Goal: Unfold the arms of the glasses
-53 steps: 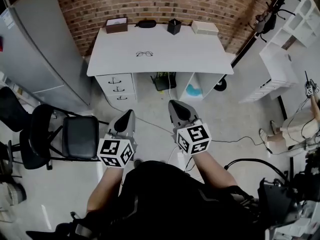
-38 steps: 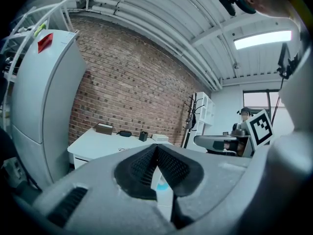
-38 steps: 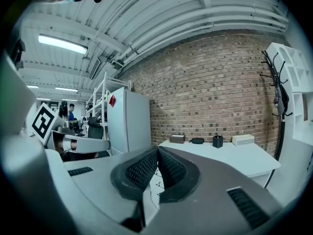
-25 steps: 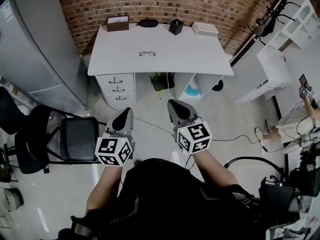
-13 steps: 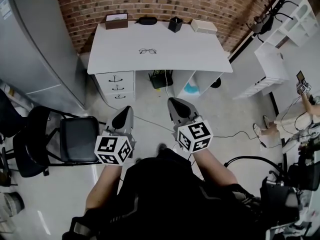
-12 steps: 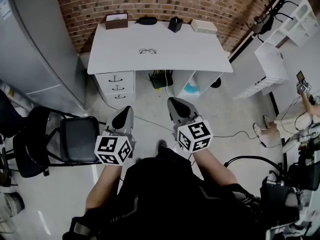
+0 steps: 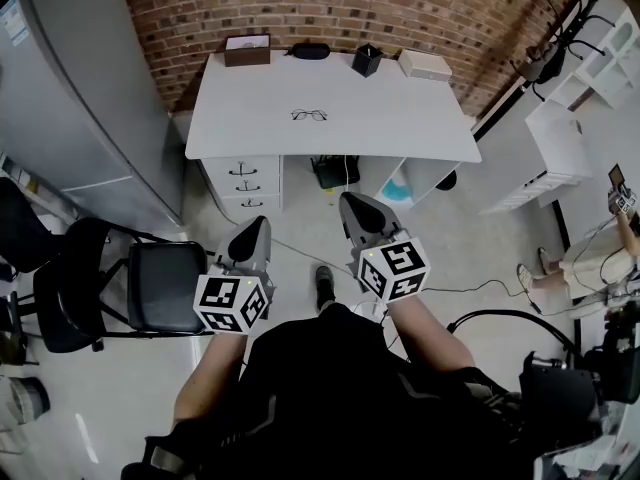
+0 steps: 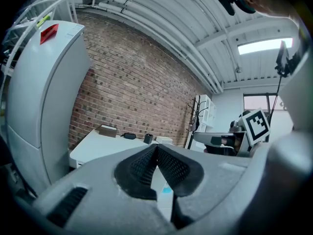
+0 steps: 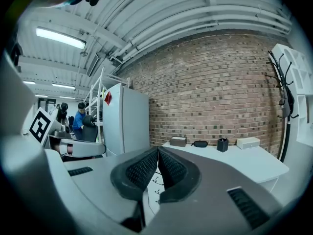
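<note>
The left hand-held gripper [image 7: 250,240] and right hand-held gripper [image 7: 357,211] are closed, empty, well apart from the glasses [image 7: 309,115] on the bench [image 7: 400,118]. Likely light and fragile: steady the bridge, ease each arm out.

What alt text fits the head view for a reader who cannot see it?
From above, a person stands back from a white desk, holding the left gripper and right gripper forward, both shut and empty. A pair of glasses lies near the desk's middle; small items line its far edge by a brick wall, and a black chair stands at left.
</note>
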{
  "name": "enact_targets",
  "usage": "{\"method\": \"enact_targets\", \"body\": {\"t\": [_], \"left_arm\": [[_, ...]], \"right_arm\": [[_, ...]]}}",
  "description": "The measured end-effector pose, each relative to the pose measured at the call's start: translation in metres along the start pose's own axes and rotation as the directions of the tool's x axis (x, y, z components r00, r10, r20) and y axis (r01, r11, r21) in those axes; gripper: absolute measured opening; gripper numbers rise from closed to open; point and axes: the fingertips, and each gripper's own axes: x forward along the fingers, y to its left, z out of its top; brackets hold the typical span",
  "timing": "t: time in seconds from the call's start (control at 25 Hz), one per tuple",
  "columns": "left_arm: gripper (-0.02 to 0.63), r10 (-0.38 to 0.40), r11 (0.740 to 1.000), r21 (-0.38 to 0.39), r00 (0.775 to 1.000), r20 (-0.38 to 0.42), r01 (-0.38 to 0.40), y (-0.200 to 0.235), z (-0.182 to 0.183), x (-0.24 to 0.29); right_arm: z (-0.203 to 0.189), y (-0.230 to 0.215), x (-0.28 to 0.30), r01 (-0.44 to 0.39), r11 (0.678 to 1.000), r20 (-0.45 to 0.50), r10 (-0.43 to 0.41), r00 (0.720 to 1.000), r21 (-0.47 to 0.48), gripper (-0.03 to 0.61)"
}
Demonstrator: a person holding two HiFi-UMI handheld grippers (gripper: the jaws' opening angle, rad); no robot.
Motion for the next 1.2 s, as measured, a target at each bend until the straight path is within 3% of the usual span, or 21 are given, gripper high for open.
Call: {"method": "enact_targets", "body": {"t": [0.68,1.0,1.2], "left_arm": [[0.009,0.045,0.999,0.010,0.996,-0.074,-0.045,0.018,0.007,0.132],[0.009,0.069,0.997,0.029,0.993,-0.100,-0.067,0.007,0.013,0.186],[0.009,0.108,0.994,0.034,0.987,-0.115,-0.105,0.011,0.017,0.216]], "right_arm": [[-0.006,-0.110,0.083,-0.022,0.996,-0.031,0.025,0.999,0.082,0.008],[-0.003,-0.155,0.107,-0.056,0.993,-0.021,0.059,0.998,0.104,0.008],[-0.003,-0.179,0.121,-0.119,0.990,-0.032,0.122,0.992,0.080,0.008]]}}
